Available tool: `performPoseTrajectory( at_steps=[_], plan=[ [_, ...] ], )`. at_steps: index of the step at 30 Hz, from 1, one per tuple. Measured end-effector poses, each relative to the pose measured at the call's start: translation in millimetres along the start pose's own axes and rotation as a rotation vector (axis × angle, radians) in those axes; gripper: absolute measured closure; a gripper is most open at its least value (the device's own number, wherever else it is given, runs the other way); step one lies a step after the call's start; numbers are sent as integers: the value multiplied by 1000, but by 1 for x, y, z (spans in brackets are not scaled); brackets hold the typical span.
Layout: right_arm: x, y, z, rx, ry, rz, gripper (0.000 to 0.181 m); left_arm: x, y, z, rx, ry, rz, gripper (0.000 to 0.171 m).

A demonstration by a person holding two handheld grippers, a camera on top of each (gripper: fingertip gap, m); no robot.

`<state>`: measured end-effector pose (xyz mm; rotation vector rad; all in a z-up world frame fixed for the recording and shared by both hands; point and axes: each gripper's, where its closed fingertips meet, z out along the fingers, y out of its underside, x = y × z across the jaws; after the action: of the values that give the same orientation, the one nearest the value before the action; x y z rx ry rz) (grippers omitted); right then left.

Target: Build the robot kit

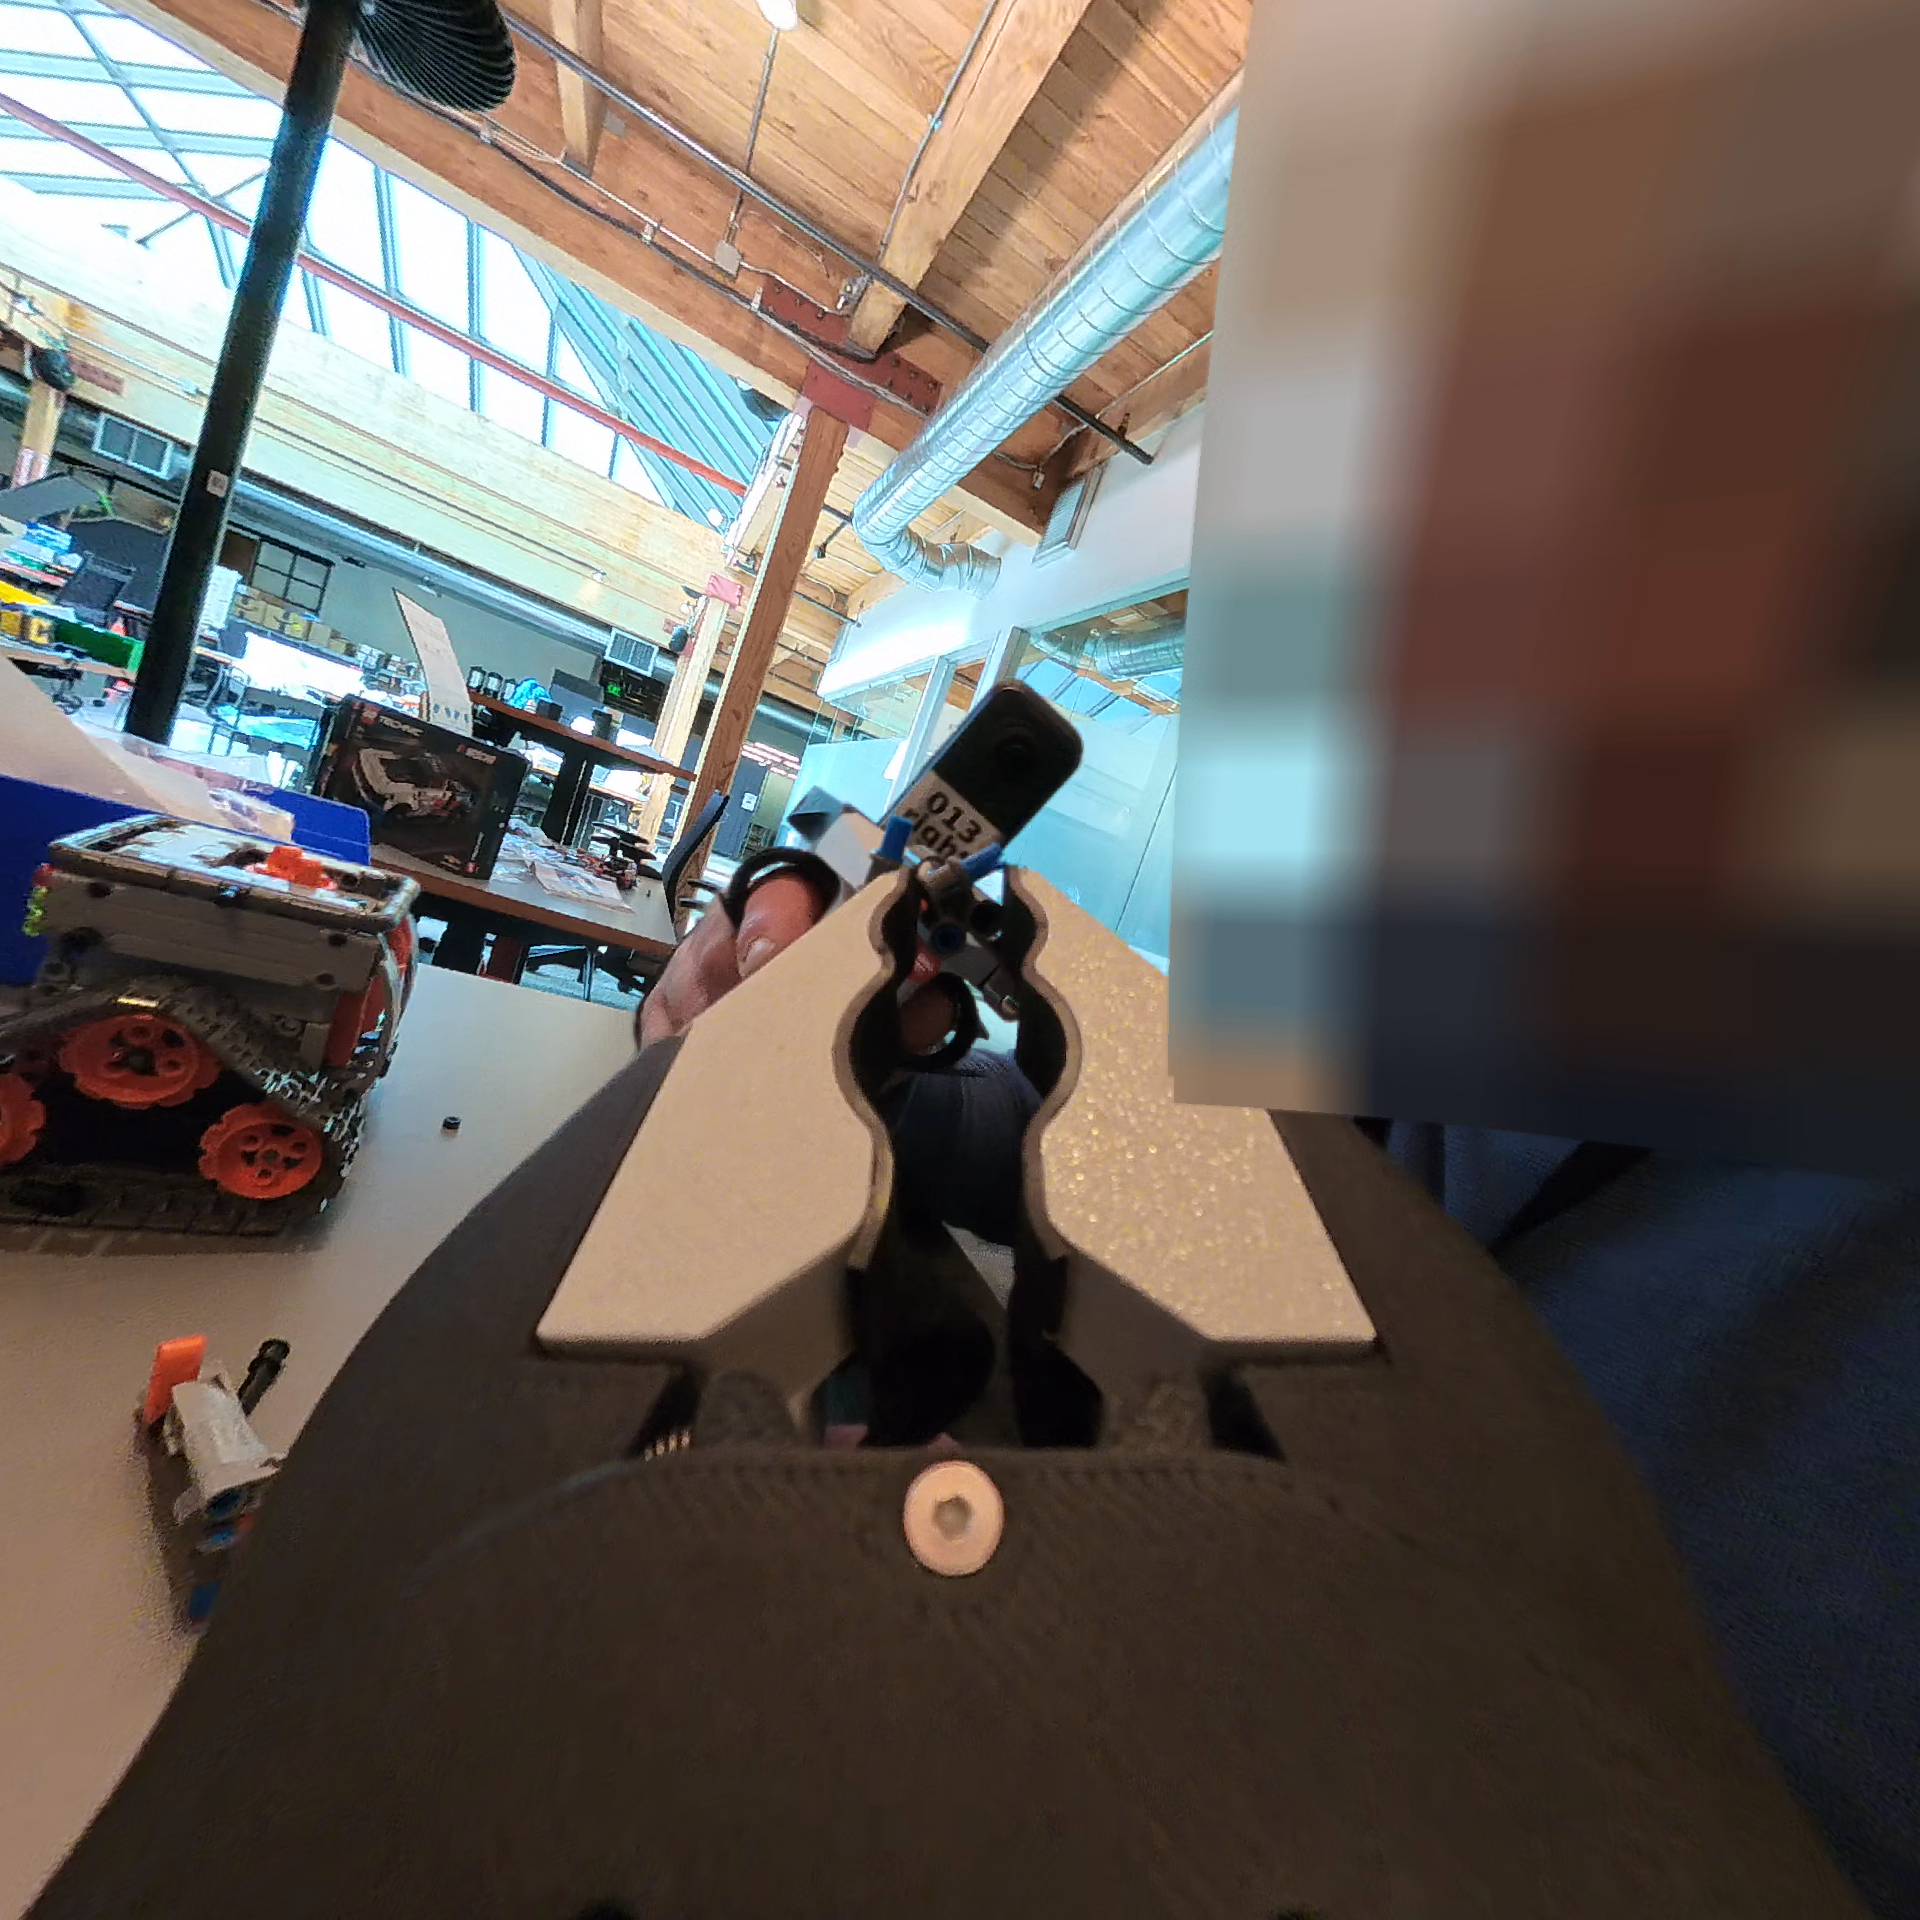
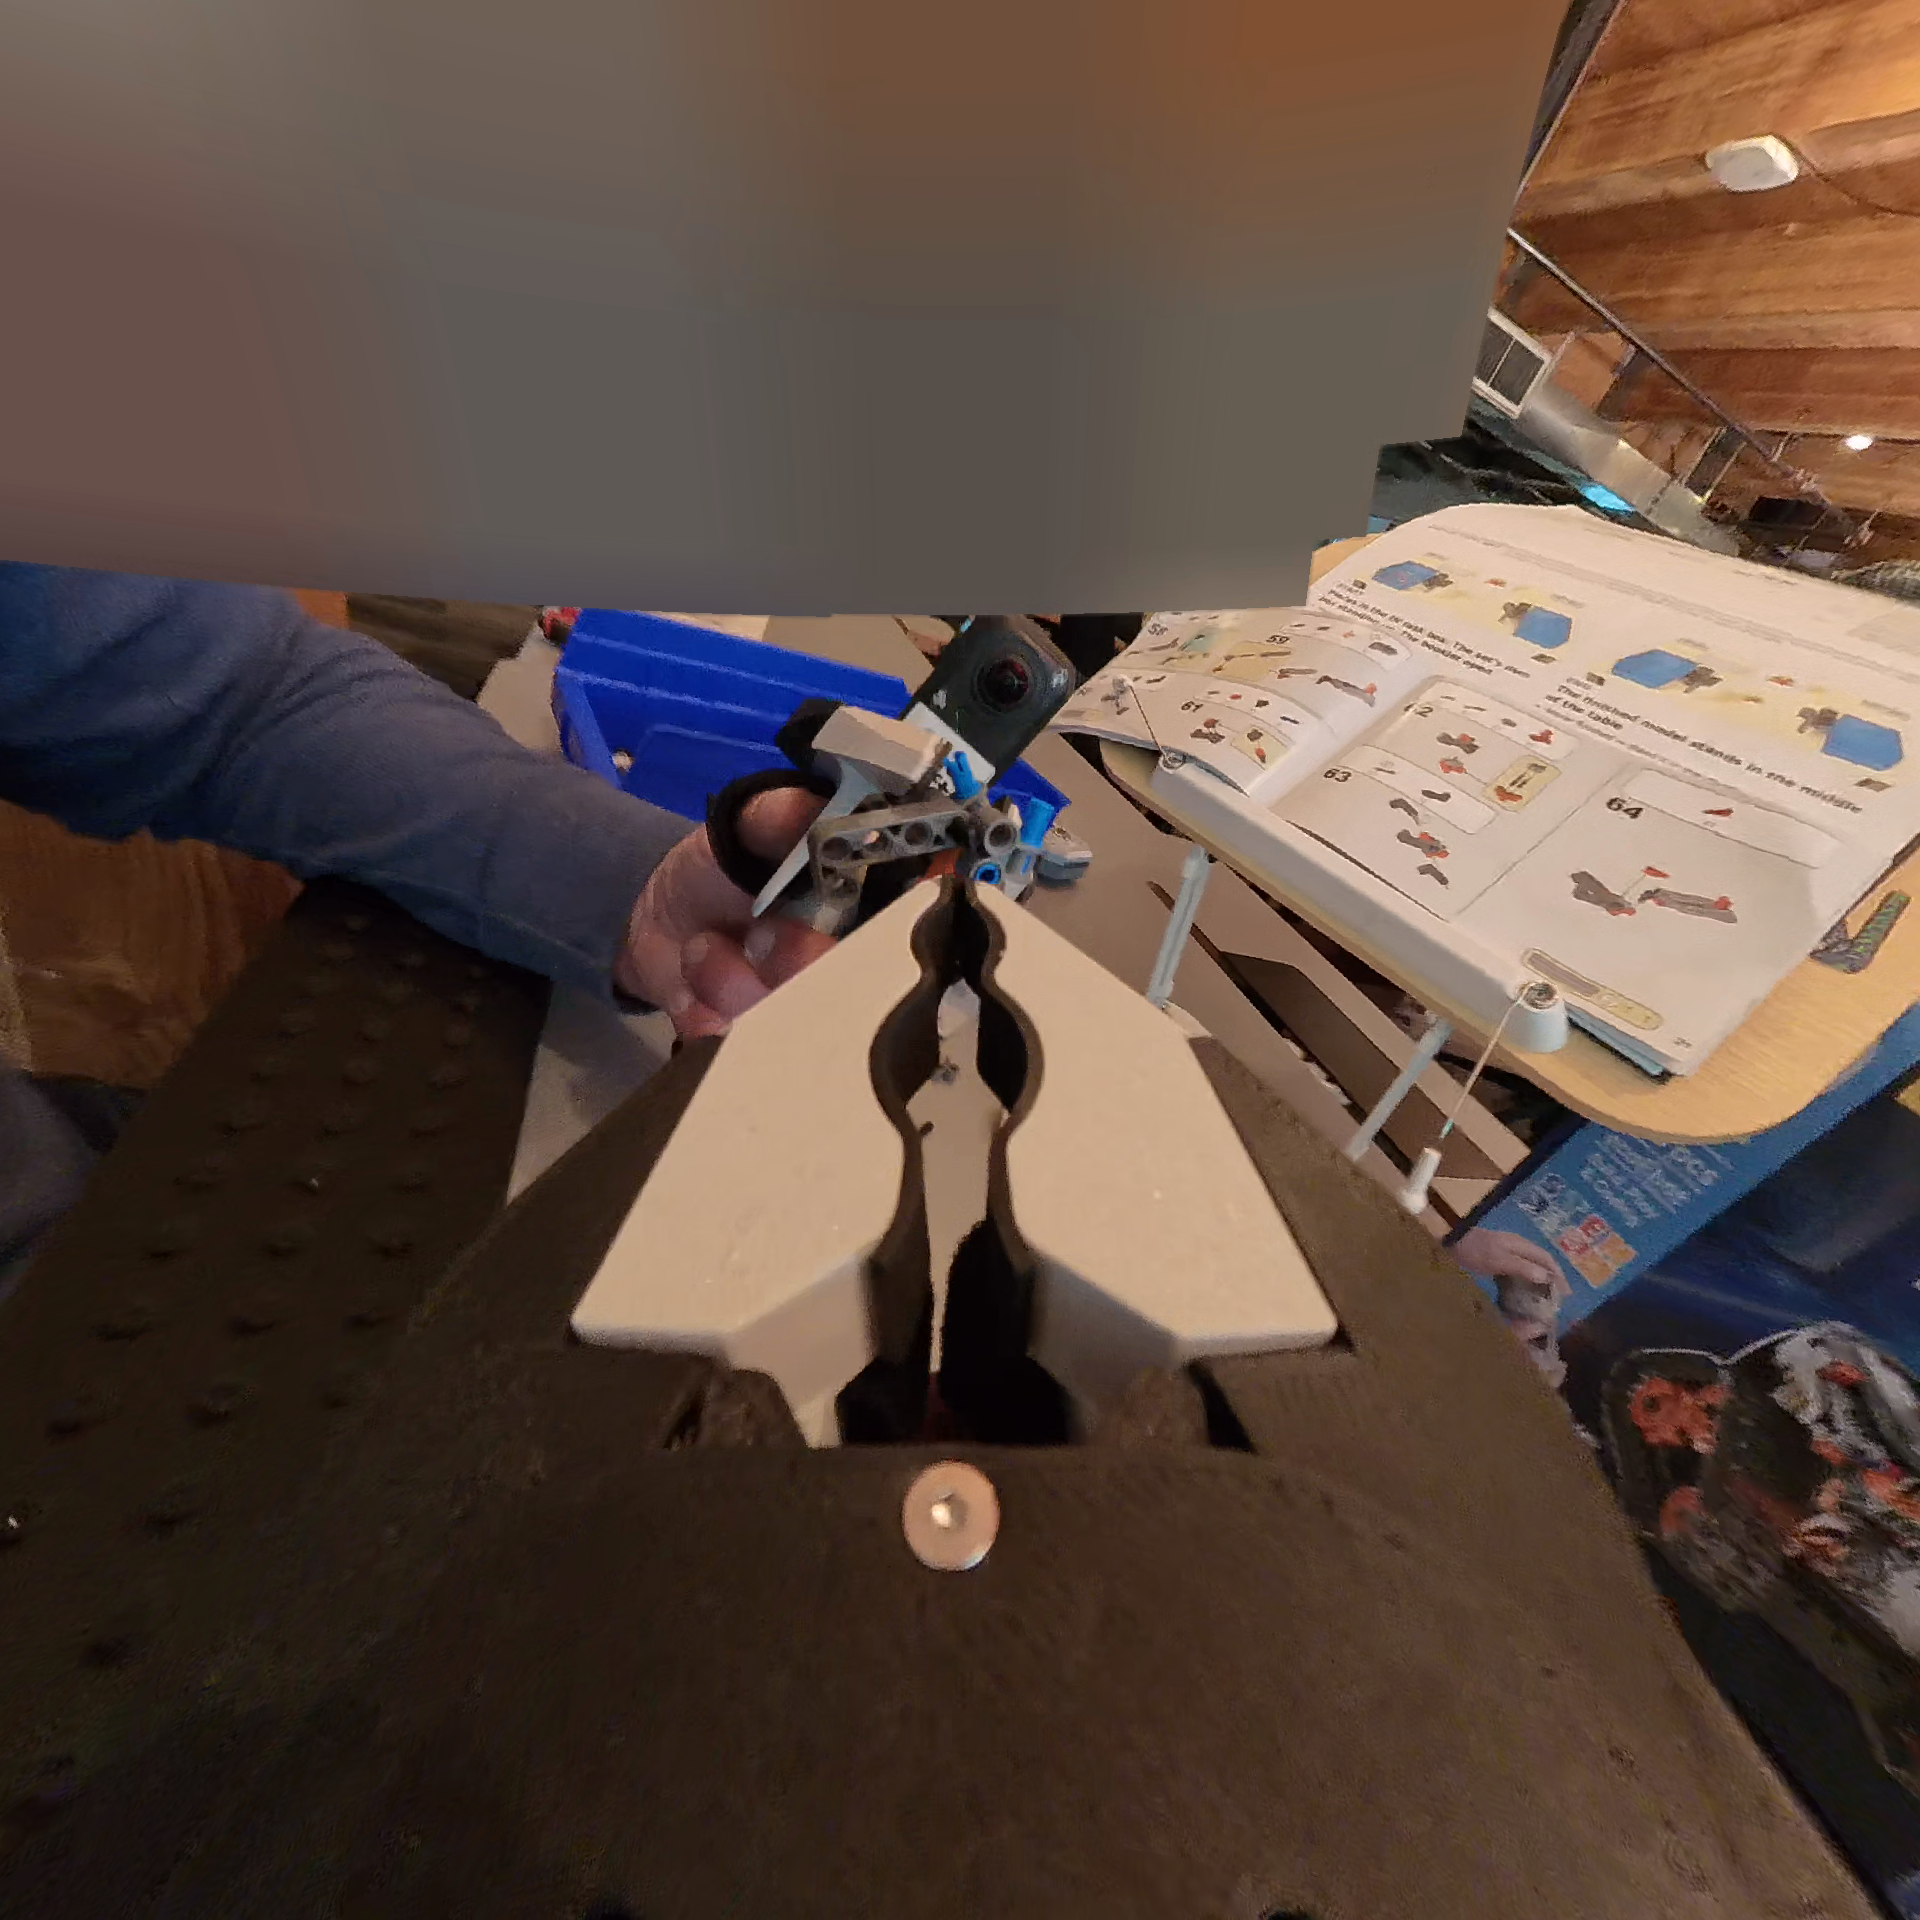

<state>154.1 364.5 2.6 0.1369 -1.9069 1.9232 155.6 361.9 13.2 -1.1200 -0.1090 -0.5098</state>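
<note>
My left gripper [image 1: 958,894] is shut on a small grey beam assembly with blue pins [image 1: 951,925] and holds it up above the white table [image 1: 499,1060]. In the right wrist view the same assembly [image 2: 904,831] sits in the left gripper's grey fingers [image 2: 868,764], with a hand in black finger loops behind it. My right gripper [image 2: 962,891] is shut, and its fingertips meet just under a blue pin [image 2: 987,871] at the assembly's lower right end. I see nothing between its pads. The right gripper's camera [image 1: 997,764] shows beyond the assembly in the left wrist view.
A tracked model with orange wheels [image 1: 197,1029] stands on the table at the left. Loose grey, orange and black pieces [image 1: 208,1444] lie near it. A blue bin [image 2: 707,707] sits behind the grippers. An open instruction booklet on a stand [image 2: 1507,790] is at the right, with a printed box [image 2: 1714,1403] below it. Left and right tips are no more than a few centimetres apart.
</note>
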Motion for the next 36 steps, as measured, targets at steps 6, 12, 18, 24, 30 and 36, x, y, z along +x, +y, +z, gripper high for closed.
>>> performPoseTrajectory(
  at_steps=[6, 12, 18, 24, 30, 36],
  plan=[
    [3, 5, 0, -18, 2, 26, 175, 2, 3, 2, -18, 2, 28, 158],
    [-6, 7, 2, -29, -64, 42, 153, 10, 16, 6, -88, 79, -28, 159],
    [-17, 5, 0, -16, -117, 39, 165, 14, 23, 7, -127, 107, -36, 159],
    [-11, 11, -2, -61, -49, -77, 166, 4, 24, 4, -146, 46, -2, 157],
    [3, 18, -6, -129, 107, -354, 167, -16, 32, -2, -215, -87, 21, 144],
    [7, 25, -3, -193, 162, -445, 166, -19, 55, 3, -327, -121, 55, 156]
  ],
)
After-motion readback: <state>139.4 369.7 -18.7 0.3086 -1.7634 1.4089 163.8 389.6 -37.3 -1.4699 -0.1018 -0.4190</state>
